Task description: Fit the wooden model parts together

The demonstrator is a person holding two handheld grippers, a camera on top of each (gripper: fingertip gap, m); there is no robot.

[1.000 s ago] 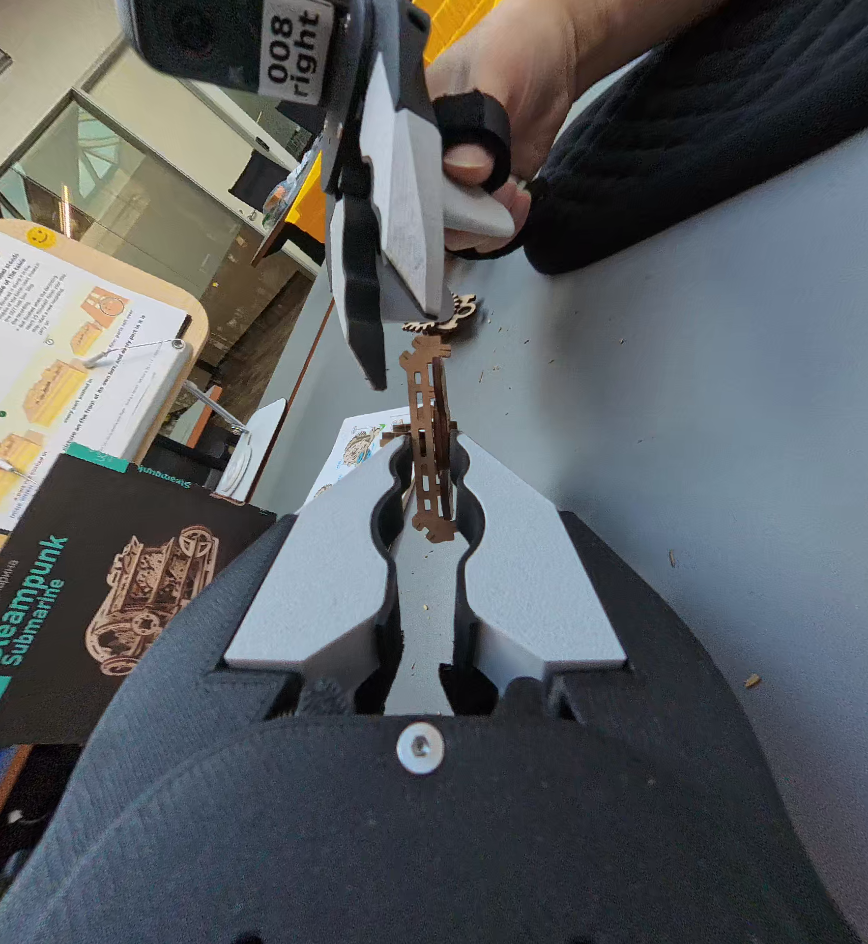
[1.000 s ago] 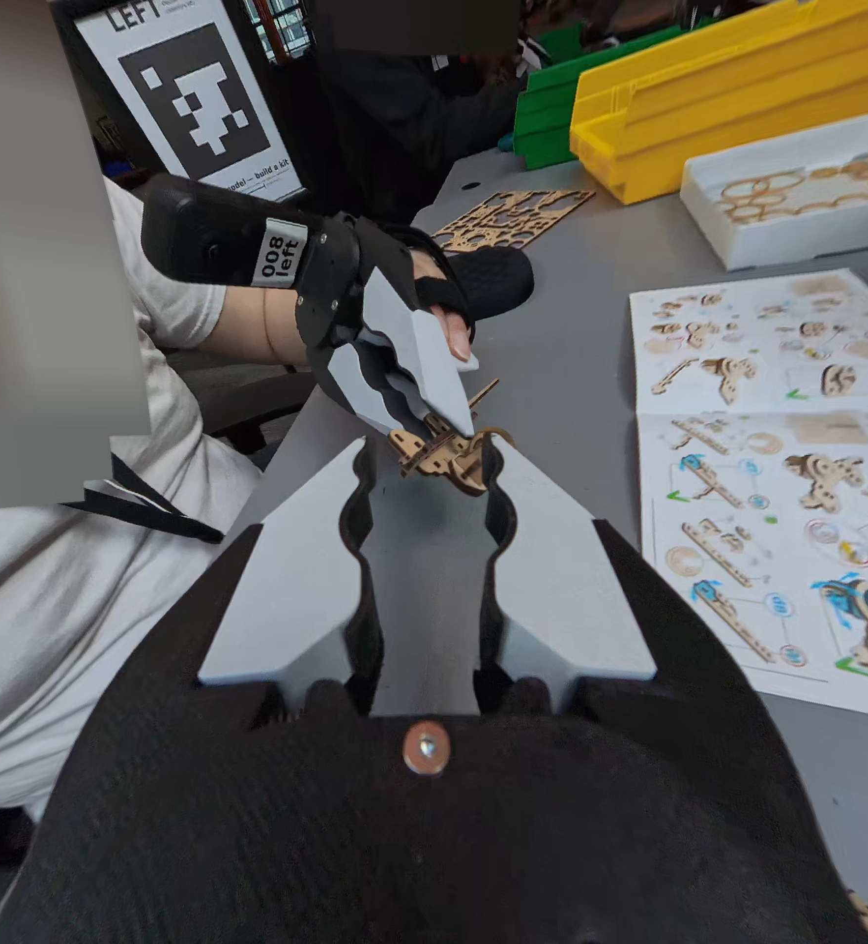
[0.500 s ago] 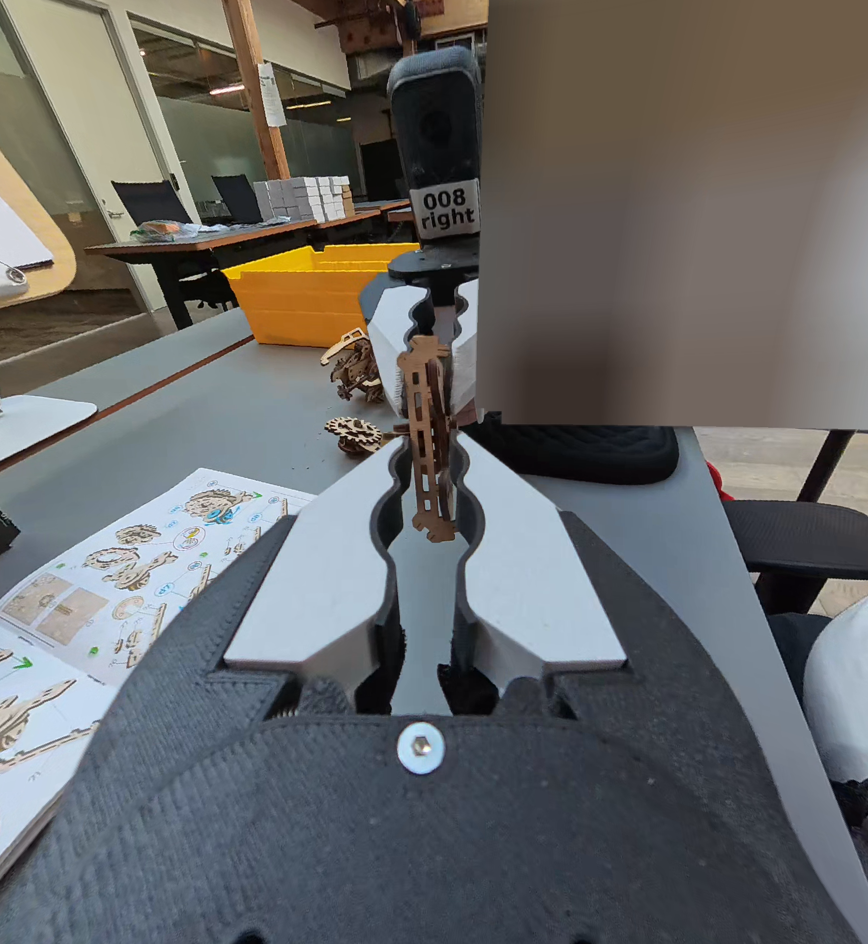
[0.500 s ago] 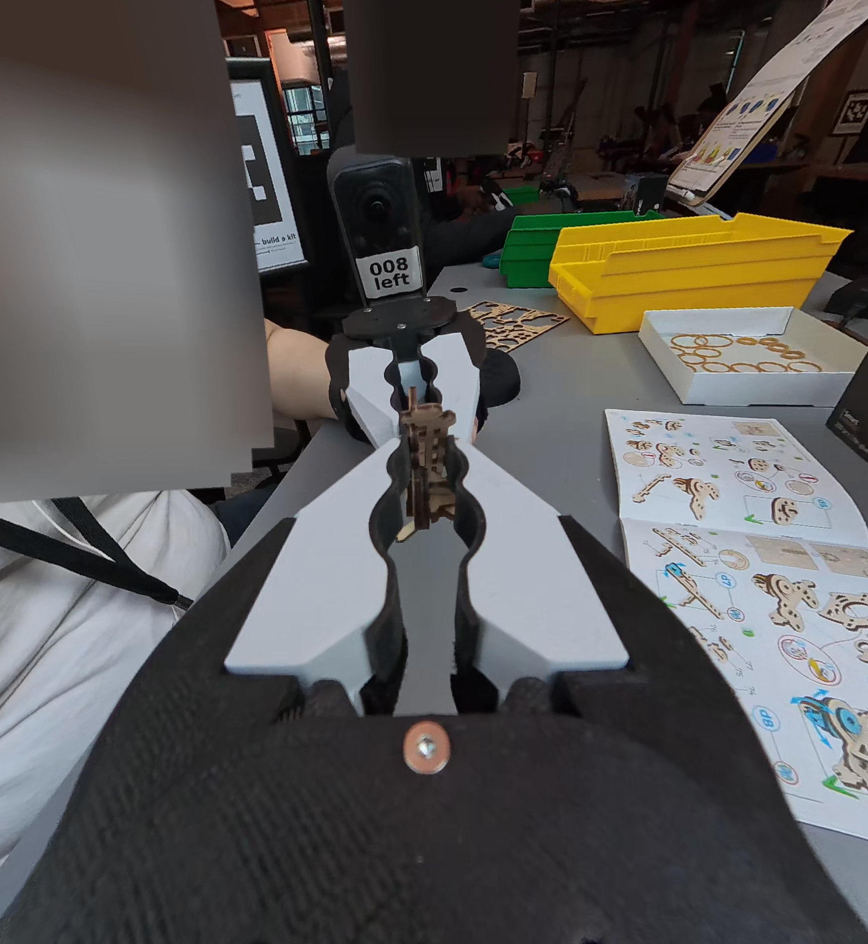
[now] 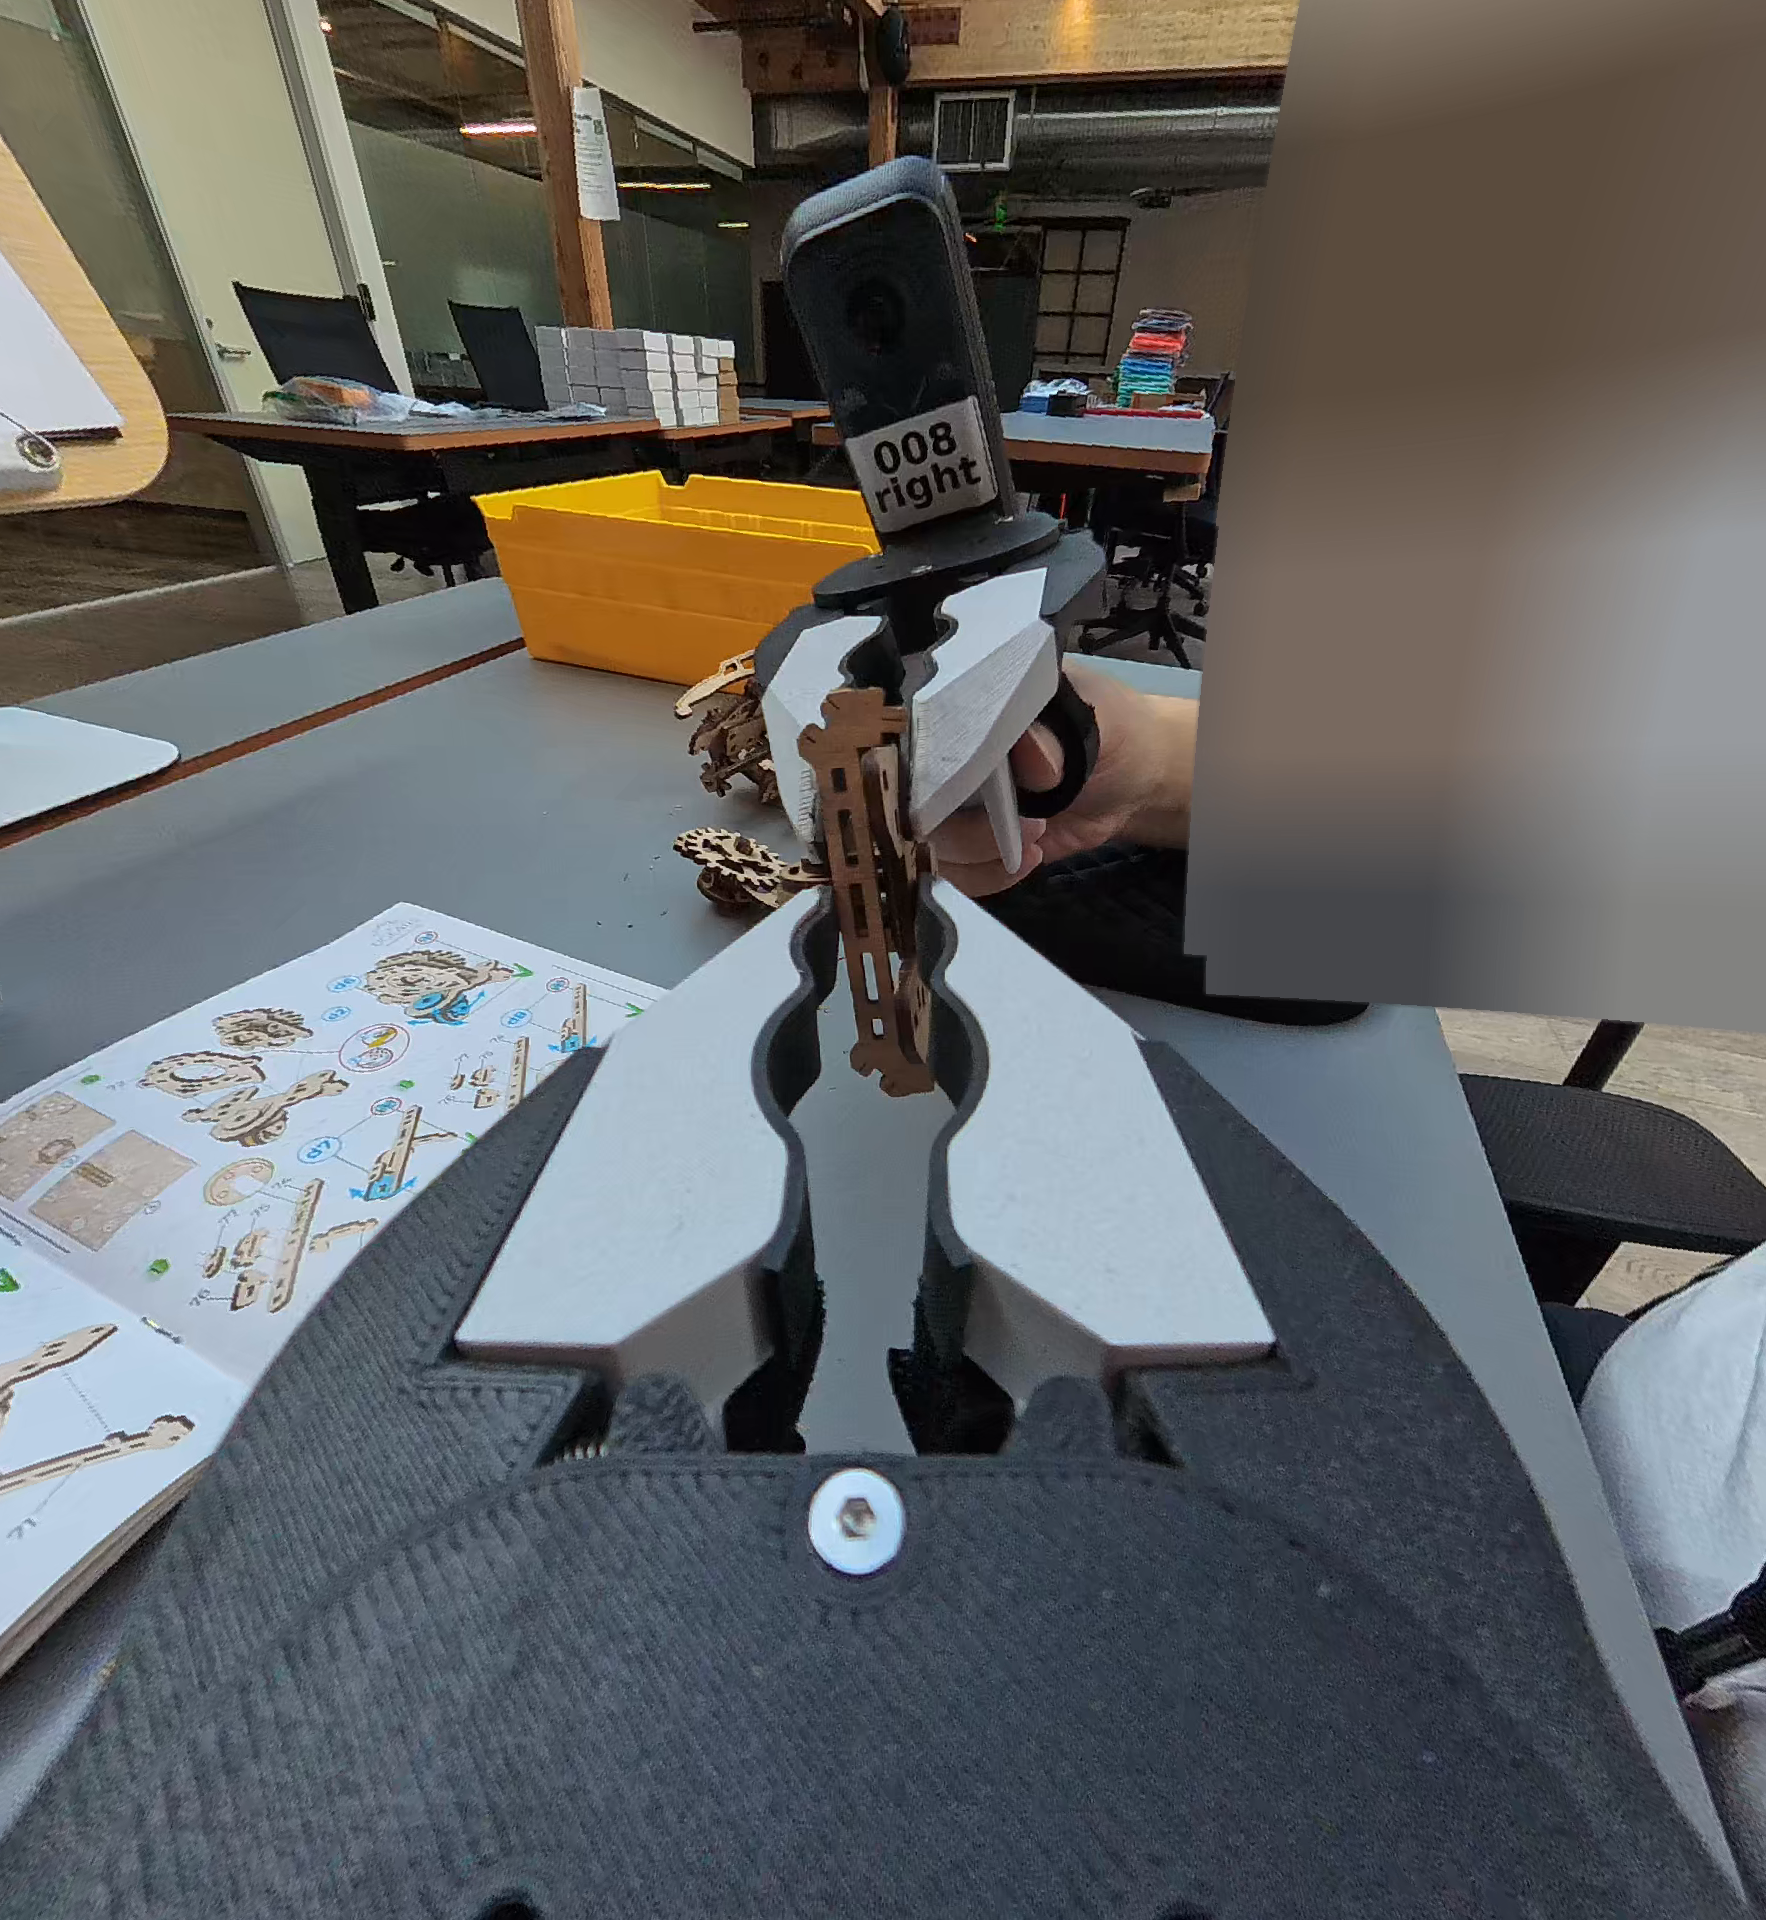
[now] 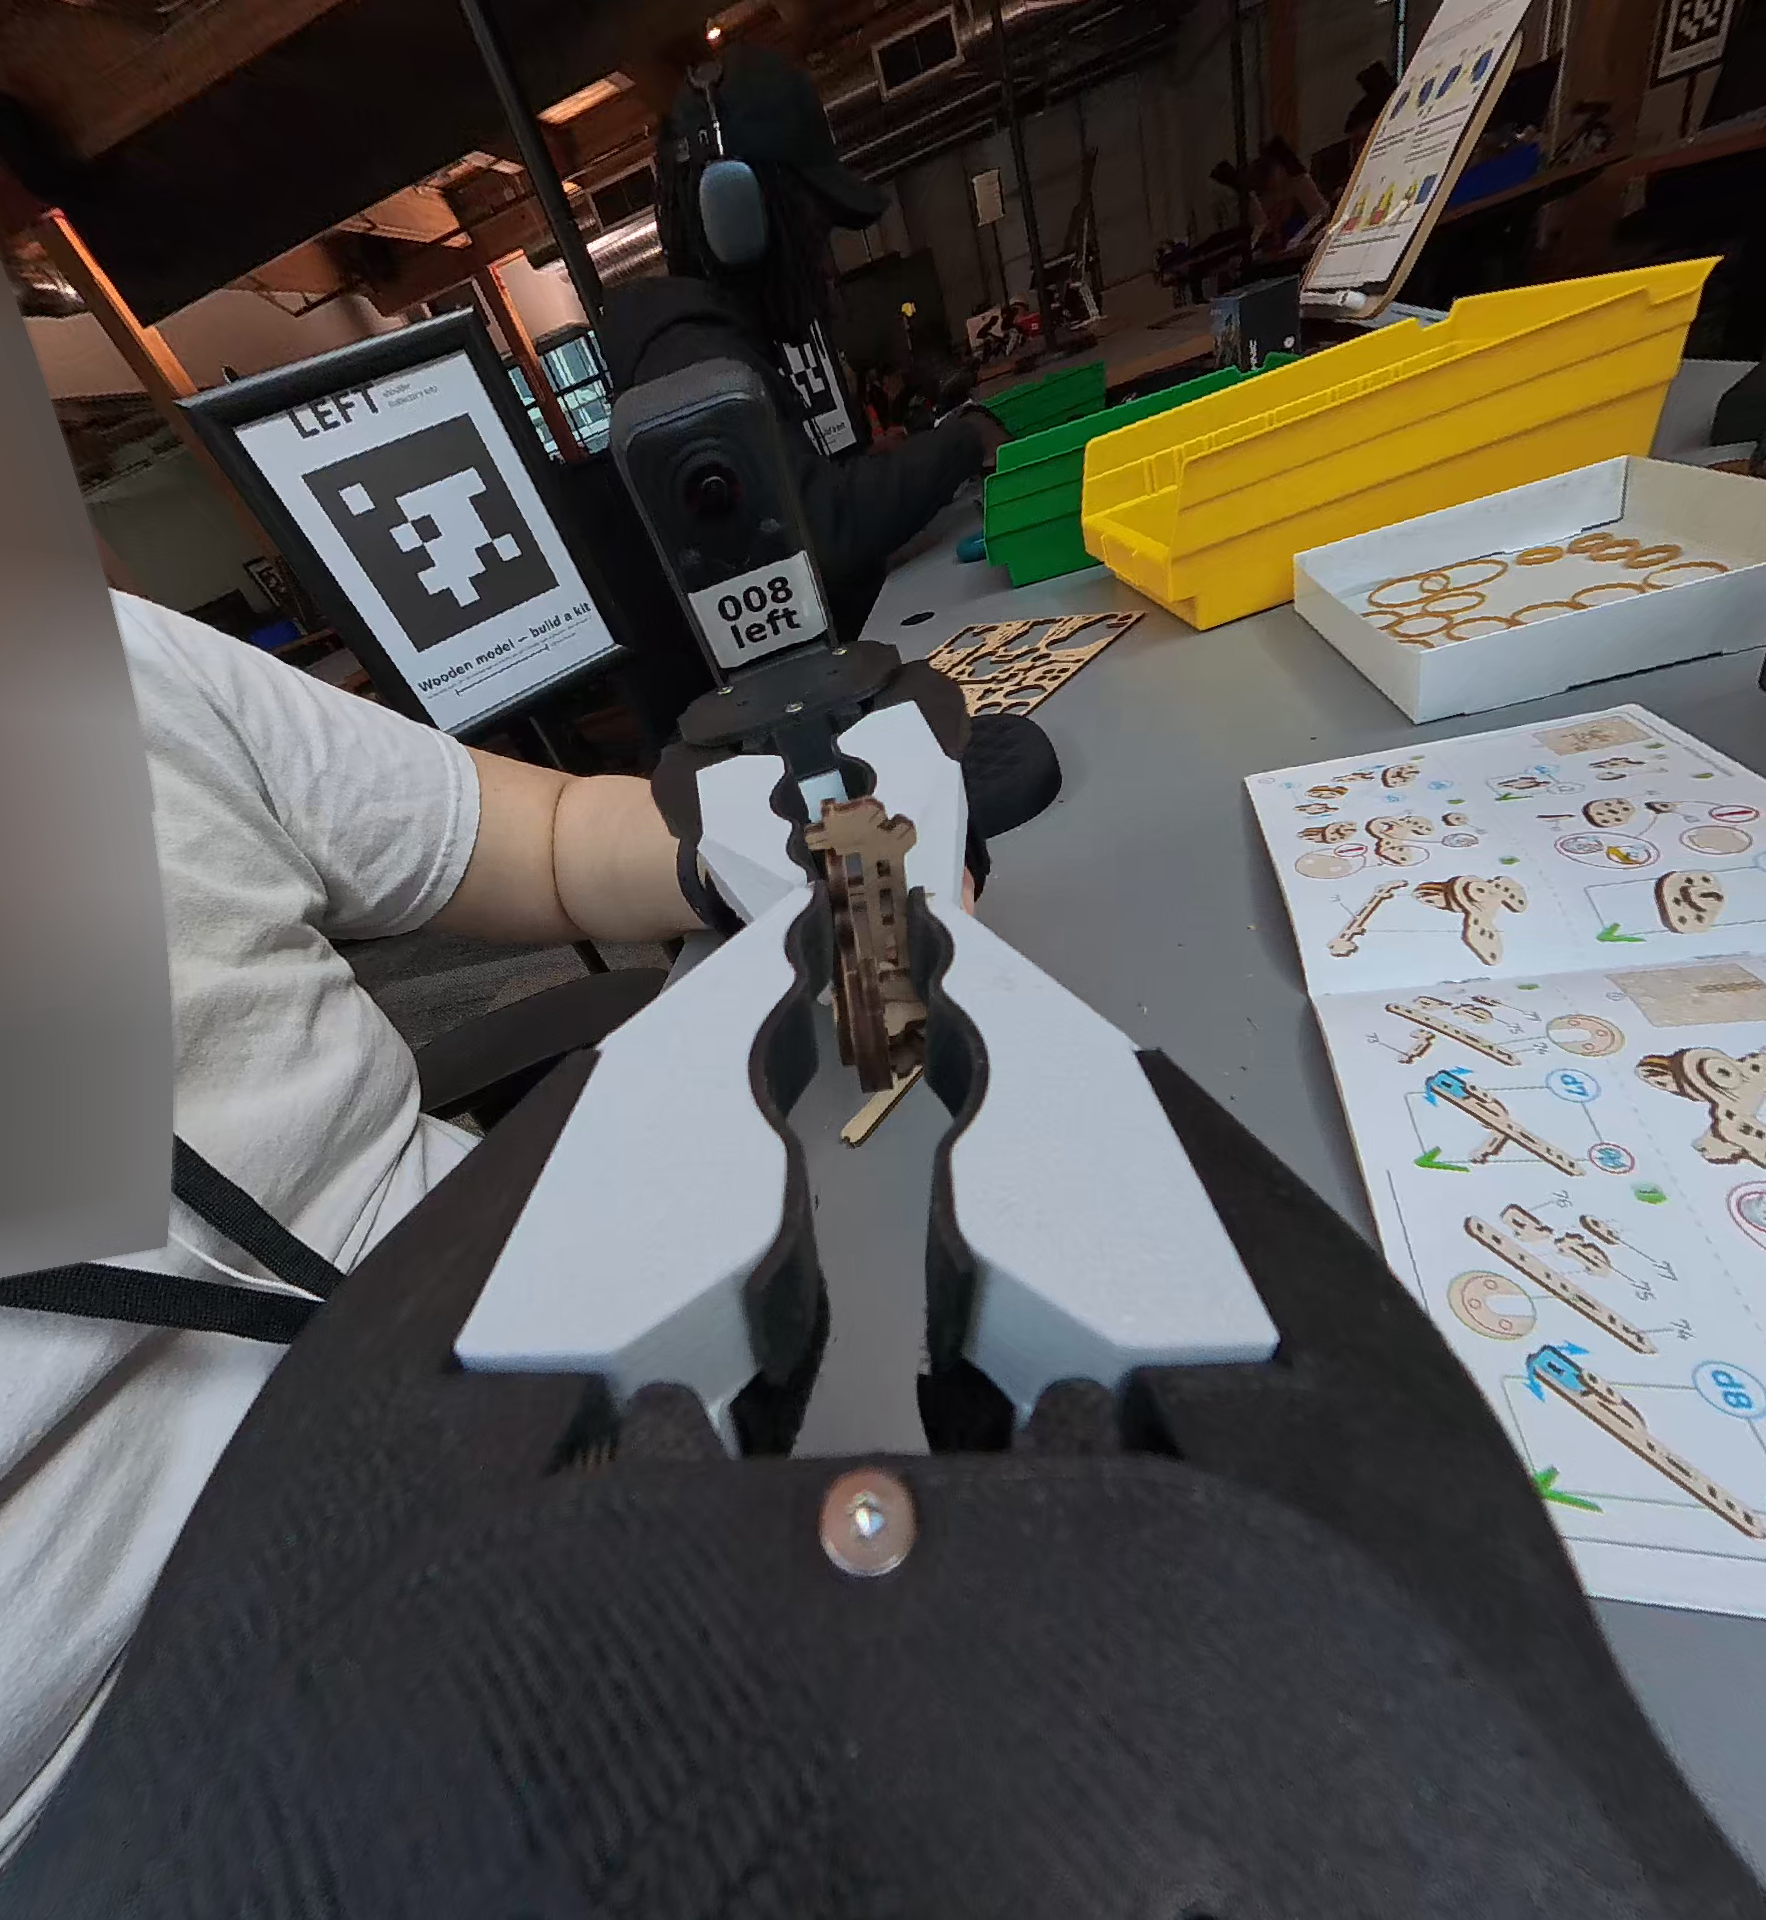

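A small brown wooden assembly (image 5: 874,914), a slotted strip with flat parts beside it, stands upright above the grey table (image 5: 391,769). My left gripper (image 5: 884,925) is shut on its lower part. My right gripper (image 5: 884,717) faces it from the far side, tilted a little, at the assembly's top. In the right wrist view the assembly (image 6: 868,966) sits between the tips of my right gripper (image 6: 871,914), which is shut on it. A pale thin stick (image 6: 879,1112) pokes down from it. My left gripper (image 6: 837,821) shows right behind it.
An open instruction booklet (image 5: 235,1122) lies on the table; it also shows in the right wrist view (image 6: 1585,1039). Loose wooden gear parts (image 5: 744,862), a yellow bin (image 6: 1378,457), a green bin (image 6: 1045,488), a white tray of wooden rings (image 6: 1544,613) and a cut-out wooden sheet (image 6: 1024,655) stand farther off. My left and right fingertips are right by each other.
Both grippers swung from a tilted pose to level, facing each other. The right gripper, open a second ago, closed on the assembly. It has since tilted a little.
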